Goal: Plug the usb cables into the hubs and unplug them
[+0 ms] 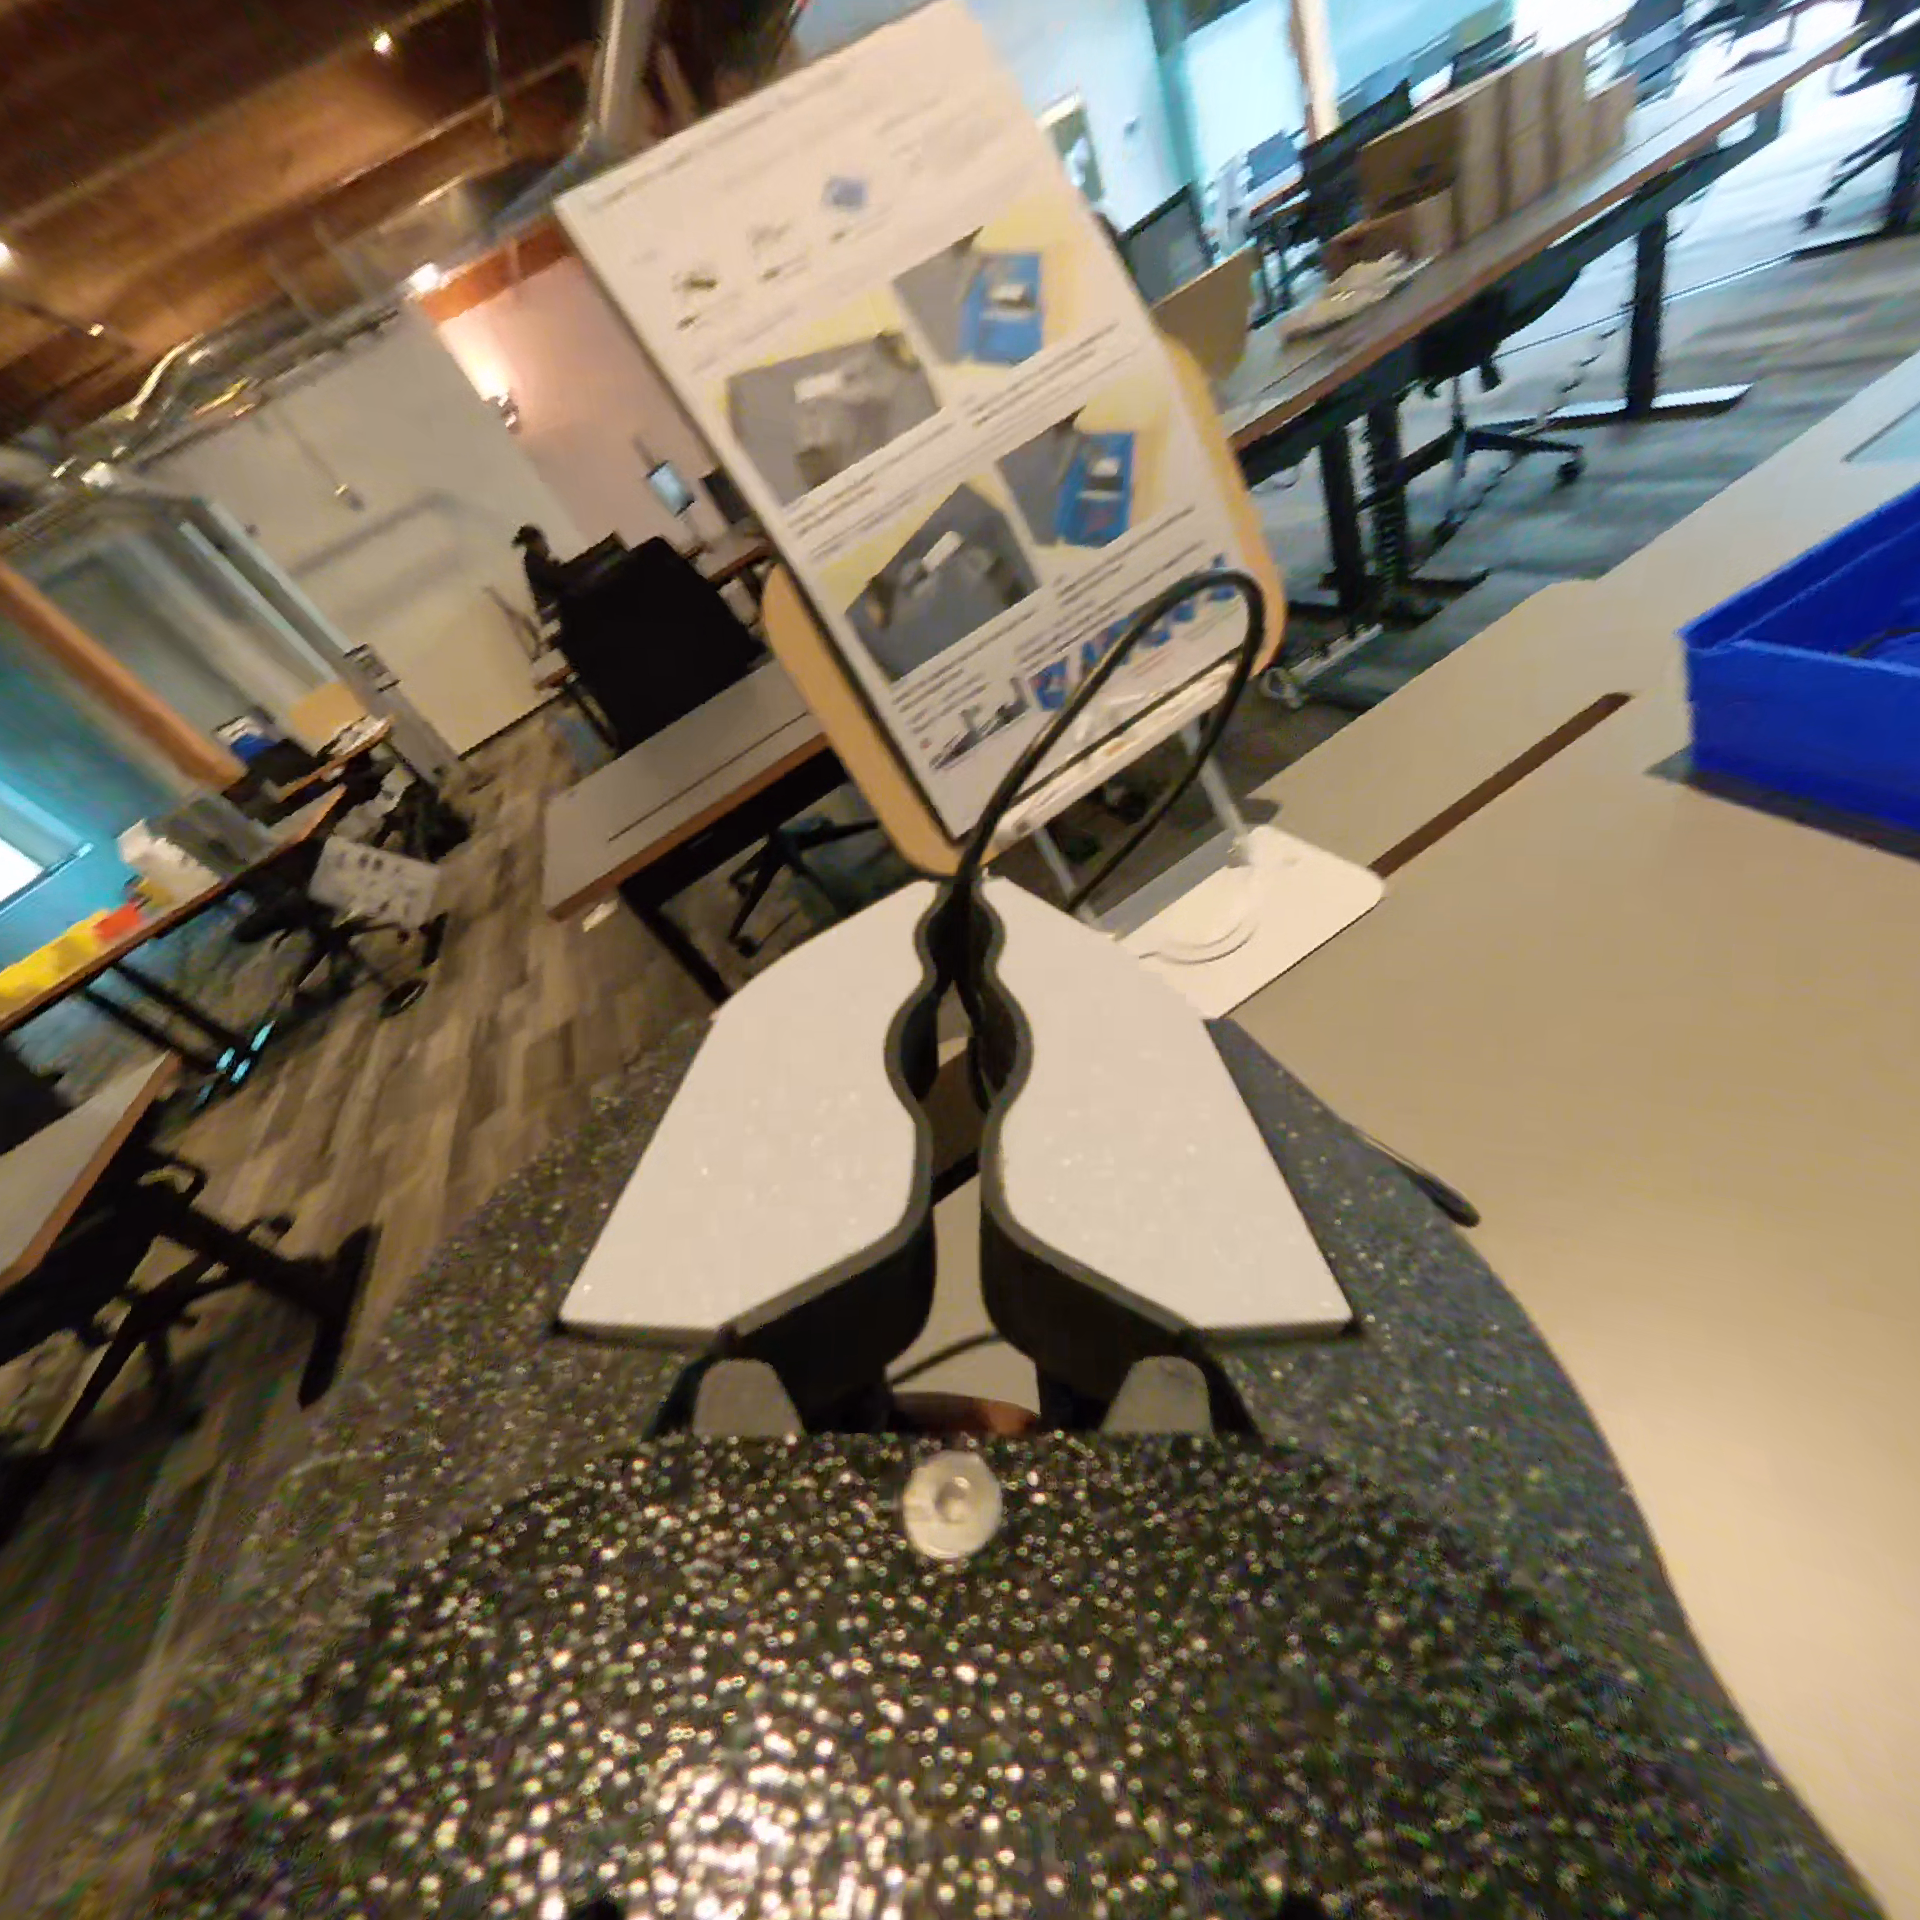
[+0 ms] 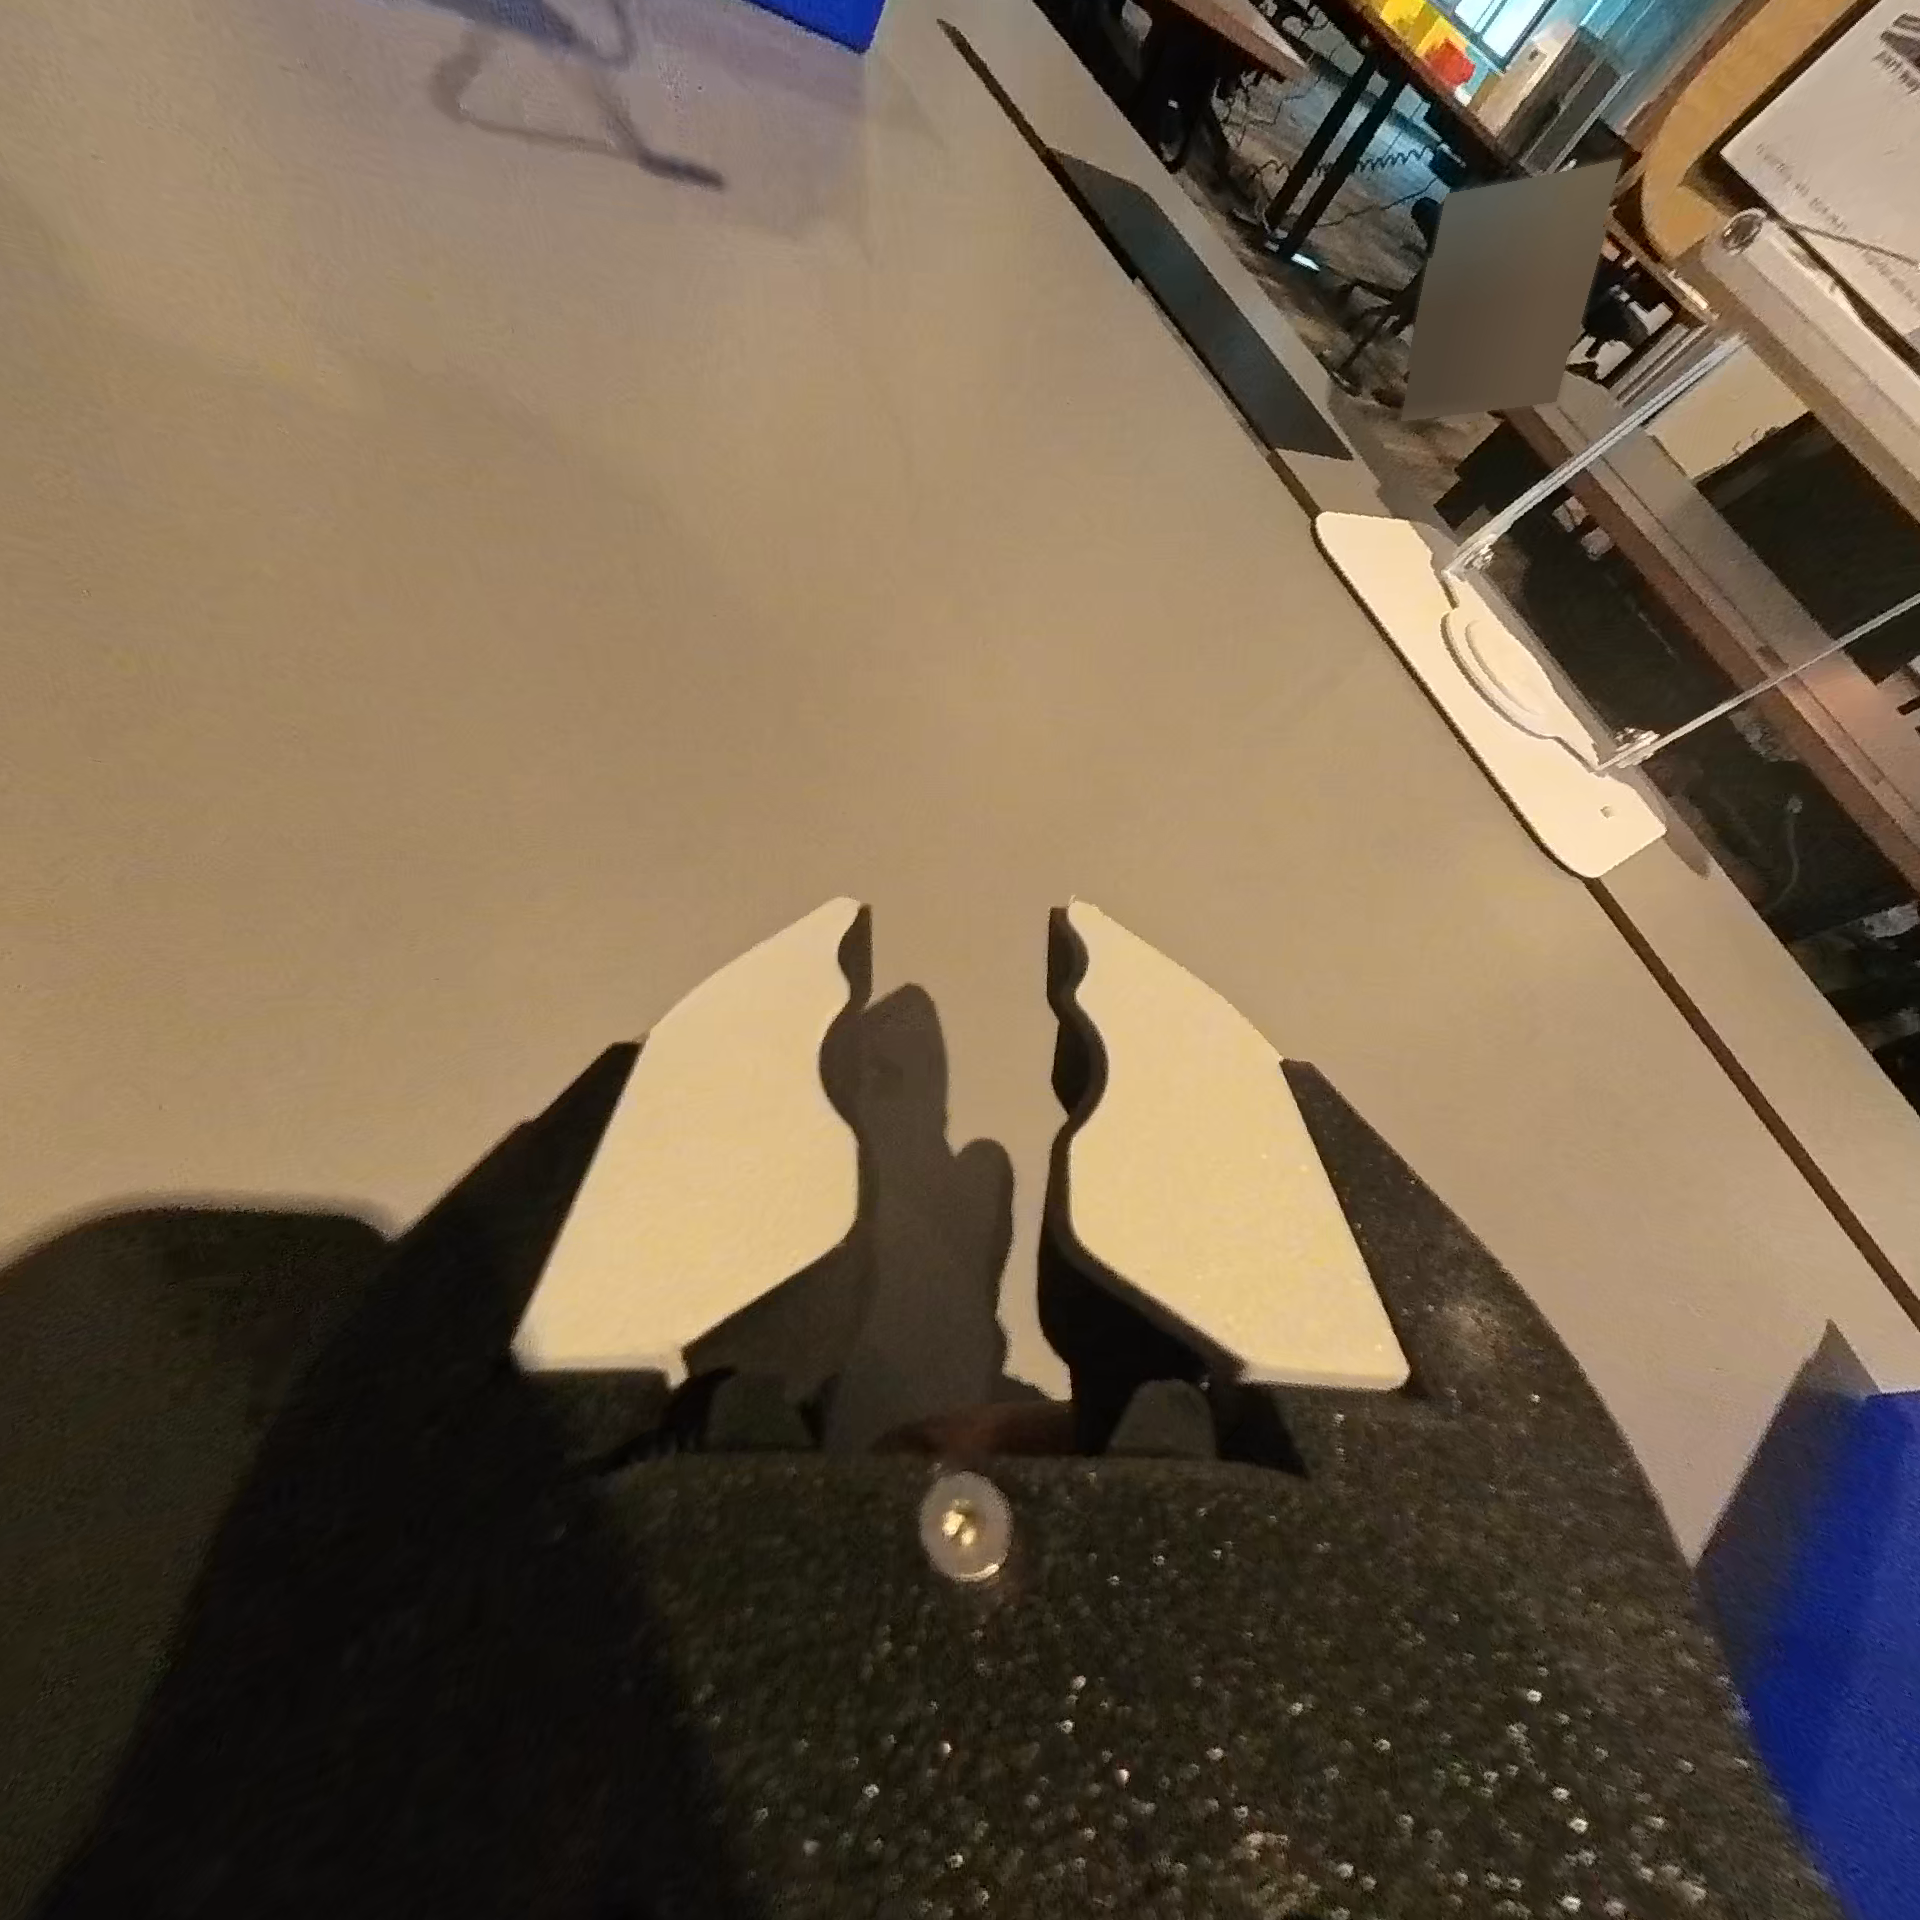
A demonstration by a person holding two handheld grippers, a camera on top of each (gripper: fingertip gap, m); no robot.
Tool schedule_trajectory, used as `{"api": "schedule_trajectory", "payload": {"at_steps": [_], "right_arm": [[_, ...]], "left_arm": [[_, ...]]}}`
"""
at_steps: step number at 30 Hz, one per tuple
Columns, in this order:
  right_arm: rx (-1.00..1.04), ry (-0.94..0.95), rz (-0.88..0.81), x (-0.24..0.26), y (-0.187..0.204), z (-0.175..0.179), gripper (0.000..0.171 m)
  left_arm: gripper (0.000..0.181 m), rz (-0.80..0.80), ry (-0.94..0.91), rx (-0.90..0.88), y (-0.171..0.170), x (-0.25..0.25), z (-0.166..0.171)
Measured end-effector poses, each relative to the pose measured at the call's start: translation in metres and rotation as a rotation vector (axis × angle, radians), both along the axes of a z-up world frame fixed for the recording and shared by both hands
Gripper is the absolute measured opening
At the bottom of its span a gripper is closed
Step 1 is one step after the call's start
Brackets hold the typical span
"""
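In the left wrist view my left gripper (image 1: pixel 961 914) is shut on a thin black usb cable (image 1: pixel 1236 634). The cable loops up above the fingertips and arcs back down past the right finger. The gripper is raised above the grey table (image 1: pixel 1558 1039). In the right wrist view my right gripper (image 2: pixel 961 920) is open and empty, a little above the bare grey table (image 2: pixel 623 623). No hub shows in either view.
A blue bin (image 1: pixel 1808 675) stands on the table at the right; a blue edge (image 2: pixel 1808 1558) shows low right in the right wrist view. An instruction board (image 1: pixel 914 416) on a white base (image 1: pixel 1278 914) stands at the table's far edge, its base (image 2: pixel 1475 675) also seen from the right.
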State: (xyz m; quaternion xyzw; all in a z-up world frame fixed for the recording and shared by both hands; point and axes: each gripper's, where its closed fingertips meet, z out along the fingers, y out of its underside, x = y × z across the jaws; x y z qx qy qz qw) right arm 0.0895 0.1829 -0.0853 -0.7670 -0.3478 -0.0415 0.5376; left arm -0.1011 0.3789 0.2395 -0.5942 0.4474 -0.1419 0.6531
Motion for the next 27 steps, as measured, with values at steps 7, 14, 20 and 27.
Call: {"api": "schedule_trajectory", "payload": {"at_steps": [7, 14, 20, 27], "right_arm": [[0.025, -0.02, -0.003, -0.002, 0.001, 0.001, 0.033], [0.011, -0.042, -0.029, -0.006, 0.005, -0.001, 0.034], [0.022, 0.02, -0.046, -0.003, 0.003, 0.005, 0.035], [0.064, 0.157, -0.015, -0.004, -0.002, 0.022, 0.037]], "left_arm": [[0.002, -0.066, 0.008, 0.046, -0.027, 0.017, 0.017], [0.001, -0.142, -0.059, -0.003, -0.048, 0.0, 0.022], [0.002, -0.253, -0.062, -0.036, -0.077, 0.022, -0.002], [0.002, -0.433, 0.019, -0.111, -0.099, 0.082, -0.08]]}}
